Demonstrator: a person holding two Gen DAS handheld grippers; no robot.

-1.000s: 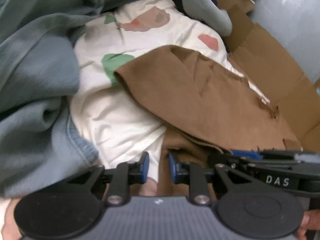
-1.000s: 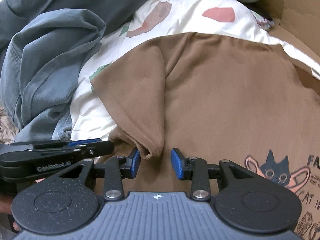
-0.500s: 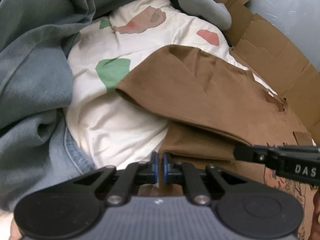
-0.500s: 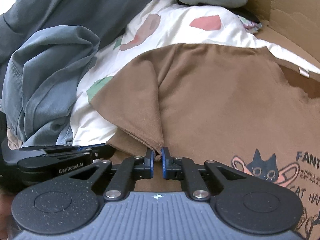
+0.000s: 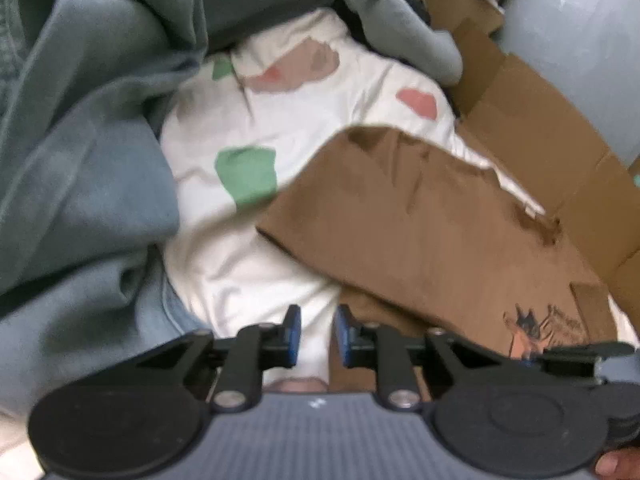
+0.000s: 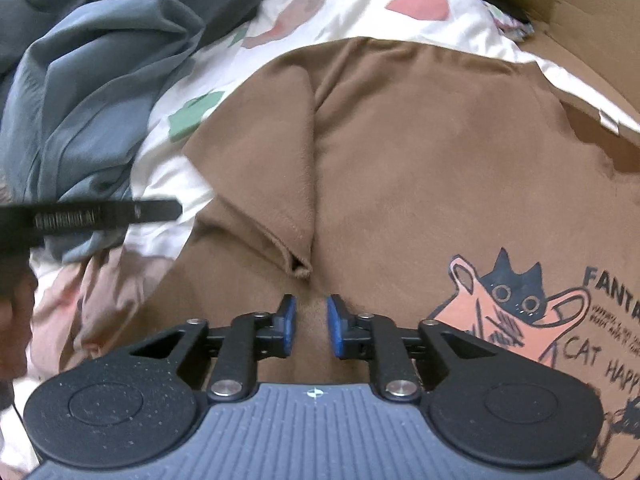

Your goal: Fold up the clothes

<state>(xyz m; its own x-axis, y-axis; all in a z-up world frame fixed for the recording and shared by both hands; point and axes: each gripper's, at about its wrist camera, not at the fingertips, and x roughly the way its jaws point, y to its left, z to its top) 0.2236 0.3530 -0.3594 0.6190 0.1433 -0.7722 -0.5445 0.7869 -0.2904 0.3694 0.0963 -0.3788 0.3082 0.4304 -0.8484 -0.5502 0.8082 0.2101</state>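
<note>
Both of your hand-held grippers were pinched on the brown T-shirt [image 6: 420, 168] half a second ago; now the left hand-held gripper [image 5: 316, 330] and right hand-held gripper [image 6: 310, 320] stand with jaws apart, holding nothing. Your shirt lies on the patterned white sheet [image 5: 280, 120], its sleeve [image 6: 276, 184] folded inward over the body, beside the blue-grey garments [image 5: 80, 160] and the cardboard [image 5: 540, 128]. Watch the sleeve hem: it lies loose and puckered, so dragging a jaw across it could flip the fold open. You can read "FANTA", "CAT" and "HAPP" beside the cat print [image 6: 504, 300].
</note>
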